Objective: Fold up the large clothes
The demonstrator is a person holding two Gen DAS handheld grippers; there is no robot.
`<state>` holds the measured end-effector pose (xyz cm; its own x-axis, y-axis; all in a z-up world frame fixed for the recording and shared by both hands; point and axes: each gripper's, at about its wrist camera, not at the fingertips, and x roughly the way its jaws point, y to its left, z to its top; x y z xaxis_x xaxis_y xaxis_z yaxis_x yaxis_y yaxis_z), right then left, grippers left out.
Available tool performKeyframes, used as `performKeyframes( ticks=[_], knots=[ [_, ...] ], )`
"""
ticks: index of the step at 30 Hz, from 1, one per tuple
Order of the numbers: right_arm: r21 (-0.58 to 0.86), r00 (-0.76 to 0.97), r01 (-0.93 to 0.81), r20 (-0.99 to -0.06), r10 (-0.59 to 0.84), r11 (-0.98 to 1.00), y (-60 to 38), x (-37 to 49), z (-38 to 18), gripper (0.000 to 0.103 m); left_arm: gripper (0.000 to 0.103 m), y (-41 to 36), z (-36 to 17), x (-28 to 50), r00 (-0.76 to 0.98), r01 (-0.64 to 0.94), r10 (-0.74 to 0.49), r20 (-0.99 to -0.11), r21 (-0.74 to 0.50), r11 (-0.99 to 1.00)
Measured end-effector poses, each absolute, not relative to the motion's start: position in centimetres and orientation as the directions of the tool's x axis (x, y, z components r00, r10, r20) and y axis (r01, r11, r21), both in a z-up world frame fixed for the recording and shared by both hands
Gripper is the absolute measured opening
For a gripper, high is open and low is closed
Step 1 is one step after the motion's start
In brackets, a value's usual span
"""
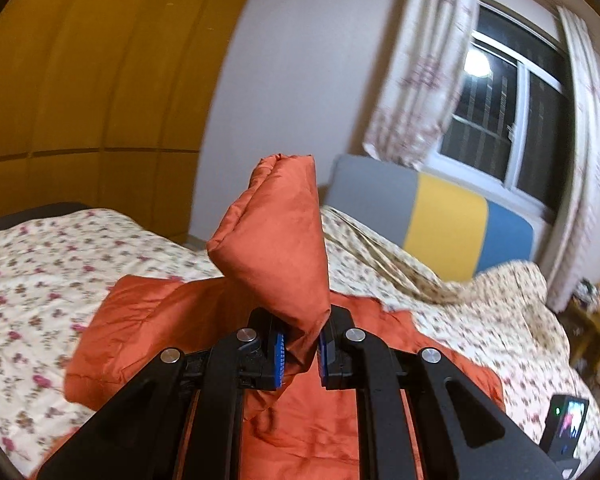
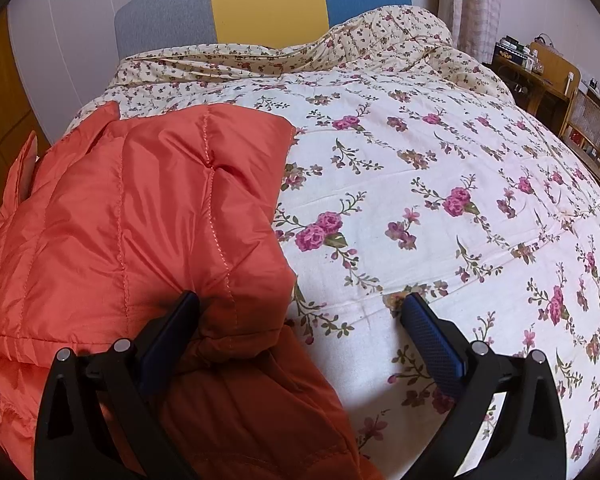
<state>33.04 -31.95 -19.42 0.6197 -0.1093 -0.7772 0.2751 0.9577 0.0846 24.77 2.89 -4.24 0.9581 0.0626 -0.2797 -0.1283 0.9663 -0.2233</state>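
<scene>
The orange quilted jacket point(image 2: 140, 216) lies spread over the floral bedspread point(image 2: 440, 200), filling the left half of the right wrist view, its stitched panels catching the light. In the left wrist view the same jacket point(image 1: 188, 320) sits in the lower centre of the frame, with one part, seemingly a sleeve, lifted up and standing tall through the middle of the picture.

The left gripper point(image 1: 300, 354) is clamped on that raised piece, its blue pads point(image 1: 279, 356) pressed against the cloth from both sides. The right gripper point(image 2: 300, 320) is spread wide at the bottom of its frame: the left finger rests against the jacket's near edge, the right finger lies over the bare bedspread, and nothing is pinched between them.

Beyond the jacket, a headboard point(image 2: 260, 4) in grey, yellow and blue stands at the top of the right wrist view. A window point(image 1: 512, 120) with patterned curtains point(image 1: 420, 60) fills the upper right of the left wrist view, yellow wardrobe panels point(image 1: 80, 60) the upper left. A wooden chair point(image 2: 588, 128) shows at the right edge.
</scene>
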Motion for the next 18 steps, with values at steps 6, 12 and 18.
performKeyframes(
  ticks=[6,12,18],
  knots=[
    [0.087,0.620,0.275,-0.777,-0.107,0.958,-32.0,33.1,-19.4,0.101,0.012,-2.3,-6.0,26.6,0.945,-0.034,-0.010,-0.328,-0.127,0.991],
    [0.089,0.620,0.274,-0.777,-0.106,0.958,-32.0,33.1,-19.4,0.101,0.012,-6.6,-8.4,27.8,0.923,0.070,-0.069,-0.378,-0.011,0.997],
    [0.091,0.621,0.274,-0.777,-0.103,0.957,-32.0,33.1,-19.5,0.101,0.012,-10.2,-11.2,27.9,0.906,0.188,-0.115,-0.407,0.141,0.972]
  ],
)
